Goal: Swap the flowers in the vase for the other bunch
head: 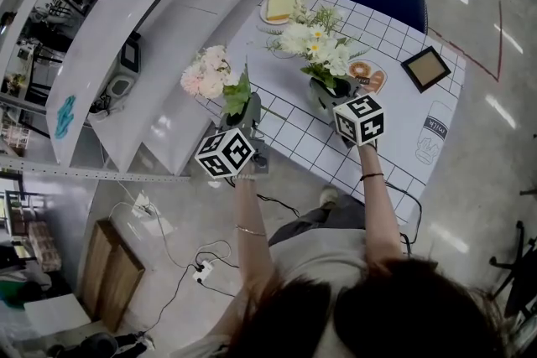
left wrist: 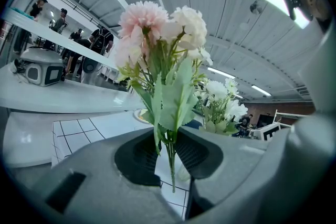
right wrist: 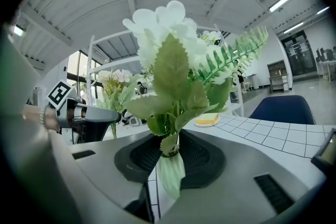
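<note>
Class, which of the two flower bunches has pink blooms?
The pink bunch in the left gripper; the white bunch in the right gripper has white flowers and a fern frond.

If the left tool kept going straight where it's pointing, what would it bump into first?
The left tool is gripping the pink bunch. Straight on it seems to tip a little down, so probably the checked tablecloth first; the white bunch sits off to the right. Depth is unclear.

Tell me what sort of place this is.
Probably a lab or workshop: long white shelving, a grid-cloth table set with props, and a power strip on the bare floor.
</note>
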Tool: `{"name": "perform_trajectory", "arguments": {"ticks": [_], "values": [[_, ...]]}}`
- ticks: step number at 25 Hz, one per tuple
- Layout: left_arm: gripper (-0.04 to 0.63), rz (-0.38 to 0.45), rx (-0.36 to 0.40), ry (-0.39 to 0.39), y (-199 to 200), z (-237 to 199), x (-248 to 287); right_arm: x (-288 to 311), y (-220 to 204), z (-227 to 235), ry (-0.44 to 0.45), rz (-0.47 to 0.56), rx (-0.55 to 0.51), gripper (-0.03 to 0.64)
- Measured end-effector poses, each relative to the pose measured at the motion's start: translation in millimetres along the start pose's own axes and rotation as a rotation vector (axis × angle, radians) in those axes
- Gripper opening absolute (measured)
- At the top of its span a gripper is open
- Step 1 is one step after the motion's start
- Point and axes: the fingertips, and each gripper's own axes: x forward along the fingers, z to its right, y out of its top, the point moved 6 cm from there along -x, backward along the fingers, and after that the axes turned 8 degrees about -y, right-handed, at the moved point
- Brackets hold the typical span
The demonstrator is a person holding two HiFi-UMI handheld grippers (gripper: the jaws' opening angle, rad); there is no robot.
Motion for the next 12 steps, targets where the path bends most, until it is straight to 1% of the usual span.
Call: {"name": "perform_trajectory", "arguments": {"ticks": [2, 8, 12], "values": [[0.077, 0.000, -0.002, 0.000, -0.4, -0.1, -0.4, 0.5, -1.2, -1.2, 0.005, -0.010, -0.009, 0.060], [0.077, -0.003, -0.009, 0.000, -2.6, -1.2, -0.4, 2.2, -4.1, -3.2, 0.010, -0.024, -0.014, 0.109], [0.077, -0.002, -0.011, 0.003, -2.4, -2.7, -1.6, 2.5, -4.1, -2.8, 0.005, -0.022, -0.010, 0.124]]}}
